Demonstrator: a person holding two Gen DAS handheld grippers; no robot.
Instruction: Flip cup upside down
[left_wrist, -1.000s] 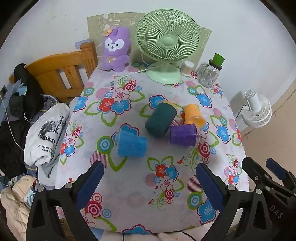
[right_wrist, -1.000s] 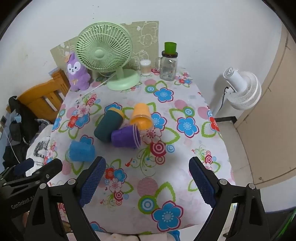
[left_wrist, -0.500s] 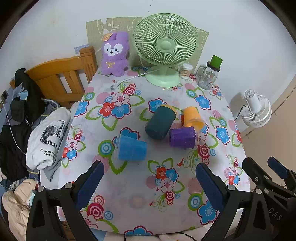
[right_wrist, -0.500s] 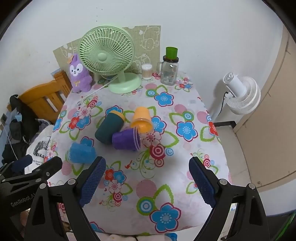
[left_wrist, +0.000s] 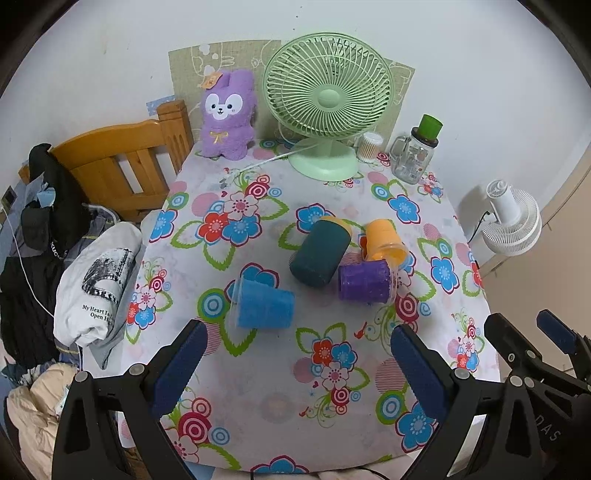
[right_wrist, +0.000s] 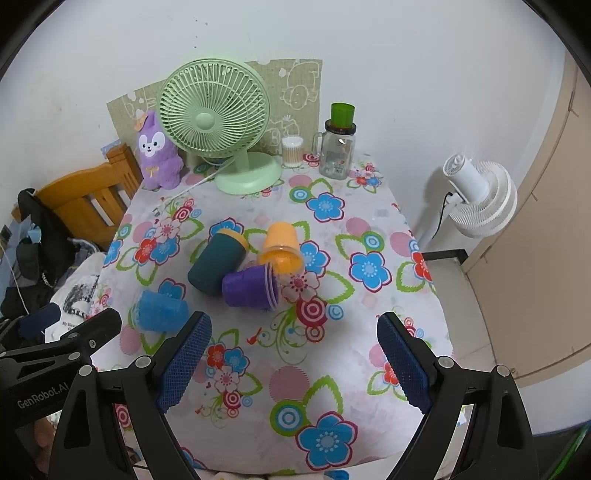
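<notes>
Several cups lie on their sides on the flowered tablecloth. A blue cup (left_wrist: 264, 308) (right_wrist: 160, 311) lies nearest on the left. A dark teal cup (left_wrist: 320, 251) (right_wrist: 216, 261), a purple cup (left_wrist: 365, 281) (right_wrist: 249, 287) and an orange cup (left_wrist: 384, 240) (right_wrist: 281, 246) lie bunched together at the middle. My left gripper (left_wrist: 297, 365) is open and empty, held above the table's near part, short of the blue cup. My right gripper (right_wrist: 293, 363) is open and empty, near the front edge.
A green desk fan (left_wrist: 327, 99) (right_wrist: 218, 122), a purple plush toy (left_wrist: 227, 114), a small jar (left_wrist: 369, 147) and a glass mug with a green lid (left_wrist: 415, 155) stand at the table's back. A wooden chair with clothes (left_wrist: 122, 162) is left; a white fan (right_wrist: 476, 195) is right.
Both grippers have drawn back and tilted a little, so the table sits slightly farther off and lower in view. The cups have not moved. Both grippers stay open.
</notes>
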